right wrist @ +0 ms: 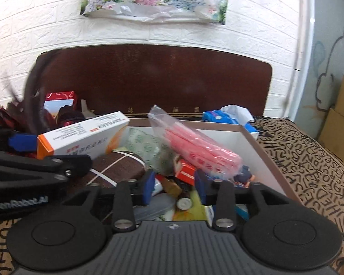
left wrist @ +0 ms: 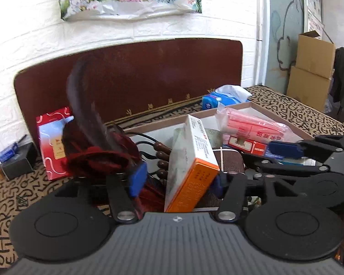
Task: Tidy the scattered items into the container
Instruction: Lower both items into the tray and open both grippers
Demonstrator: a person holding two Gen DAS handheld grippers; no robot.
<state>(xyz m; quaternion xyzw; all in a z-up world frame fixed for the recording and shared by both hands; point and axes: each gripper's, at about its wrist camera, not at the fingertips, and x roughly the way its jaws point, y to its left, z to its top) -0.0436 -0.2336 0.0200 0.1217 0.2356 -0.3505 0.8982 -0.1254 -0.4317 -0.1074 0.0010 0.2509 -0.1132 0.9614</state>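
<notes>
My left gripper (left wrist: 175, 178) holds a white and orange medicine box (left wrist: 190, 160) over the left side of the open cardboard box (left wrist: 259, 106); the jaws are open about the box's width, against its sides. From the right wrist view the medicine box (right wrist: 84, 137) pokes over the container's left rim. My right gripper (right wrist: 174, 183) is open and empty, low over the container's contents. Inside lie a pink pack in clear plastic (right wrist: 199, 149), a brown pouch with a white band (right wrist: 119, 167), a small red box (right wrist: 185, 174) and other small items. A dark red feather duster (left wrist: 96, 146) stands beside the left gripper.
A red and white gift bag (left wrist: 55, 142) stands left by the dark wooden headboard (left wrist: 137, 73). A blue tissue pack (right wrist: 229, 116) lies behind the container. The patterned bedspread (right wrist: 309, 160) spreads to the right. Cardboard cartons (left wrist: 312, 68) are stacked far right.
</notes>
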